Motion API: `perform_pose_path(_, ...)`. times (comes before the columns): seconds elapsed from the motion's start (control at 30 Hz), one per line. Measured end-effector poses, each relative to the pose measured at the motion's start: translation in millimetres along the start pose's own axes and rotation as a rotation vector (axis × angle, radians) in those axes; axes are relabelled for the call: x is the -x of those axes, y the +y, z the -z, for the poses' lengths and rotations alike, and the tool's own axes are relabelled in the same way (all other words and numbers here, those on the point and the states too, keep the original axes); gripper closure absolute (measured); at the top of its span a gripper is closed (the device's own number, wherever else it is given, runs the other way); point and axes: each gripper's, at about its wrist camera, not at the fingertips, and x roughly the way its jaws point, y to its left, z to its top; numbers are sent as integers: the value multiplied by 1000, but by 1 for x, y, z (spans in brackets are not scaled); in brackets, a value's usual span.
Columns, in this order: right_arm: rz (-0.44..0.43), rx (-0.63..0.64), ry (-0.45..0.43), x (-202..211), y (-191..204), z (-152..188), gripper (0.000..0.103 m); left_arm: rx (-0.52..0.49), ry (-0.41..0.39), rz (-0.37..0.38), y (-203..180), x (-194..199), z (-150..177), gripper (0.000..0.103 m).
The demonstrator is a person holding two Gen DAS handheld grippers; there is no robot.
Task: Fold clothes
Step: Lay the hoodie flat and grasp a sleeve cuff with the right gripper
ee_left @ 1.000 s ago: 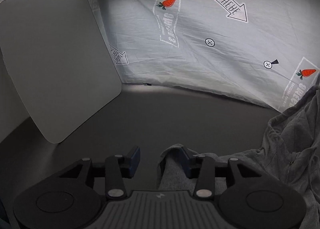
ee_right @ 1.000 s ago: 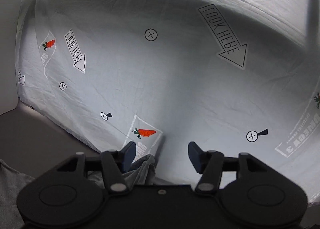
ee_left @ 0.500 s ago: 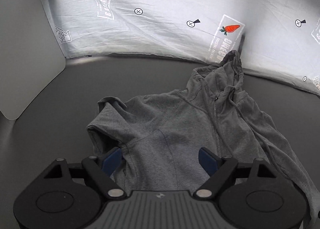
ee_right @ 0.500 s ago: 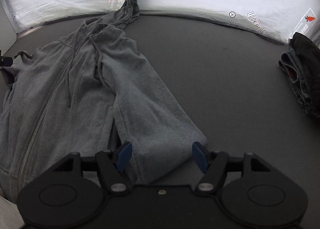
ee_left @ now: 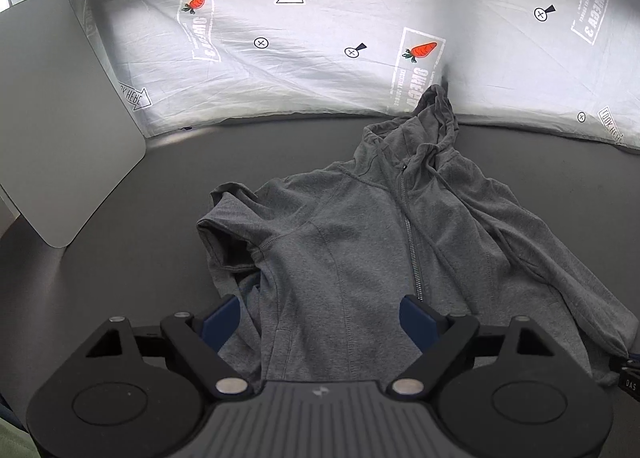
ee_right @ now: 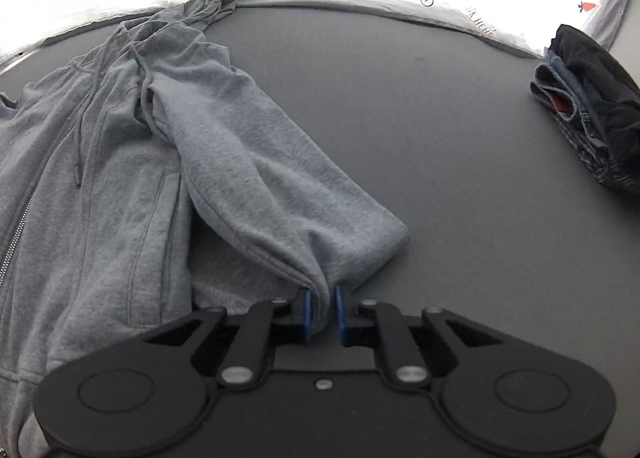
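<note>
A grey zip hoodie [ee_left: 360, 250] lies front up on the dark table [ee_left: 160, 185], its hood toward the white printed sheet. My left gripper [ee_left: 320, 318] hovers over the hoodie's lower body. Its jaws are opening wide, and the fabric below them is not pinched. The hoodie's left sleeve is crumpled under its shoulder [ee_left: 228, 234]. In the right wrist view, the other sleeve [ee_right: 272, 185] runs down to my right gripper [ee_right: 322, 310]. Its jaws are closing, and the blue pads [ee_right: 307, 314] are pinching the cuff end.
A stack of folded dark clothes [ee_right: 588, 105] sits at the table's far right. A grey board [ee_left: 60, 117] leans at the left. The white sheet with carrots and arrows [ee_left: 320, 57] rises along the back edge. Bare table [ee_right: 440, 137] lies between sleeve and stack.
The right gripper dropped from facing the sheet to the table and shut on the sleeve cuff. The left gripper let go of fabric, opened wider and drew back over the hoodie.
</note>
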Motion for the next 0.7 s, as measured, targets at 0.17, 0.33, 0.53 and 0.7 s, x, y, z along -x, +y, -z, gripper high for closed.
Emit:
perform_pose_path(0.17, 441, 379, -409, 60, -11, -26, 99, 70, -2, -38, 9, 11, 6, 15)
perform_pose_path(0.33, 669, 790, -670, 78, 0, -27, 90, 115, 29, -23, 8, 9, 6, 15)
perform_pose_path(0.53, 263, 885, -294, 47, 29, 41, 55, 93, 13, -4, -5, 14, 8, 15)
perform_pose_path(0.7, 121, 488, -105, 50, -16, 55, 45, 71, 42, -2, -15, 15, 12, 15)
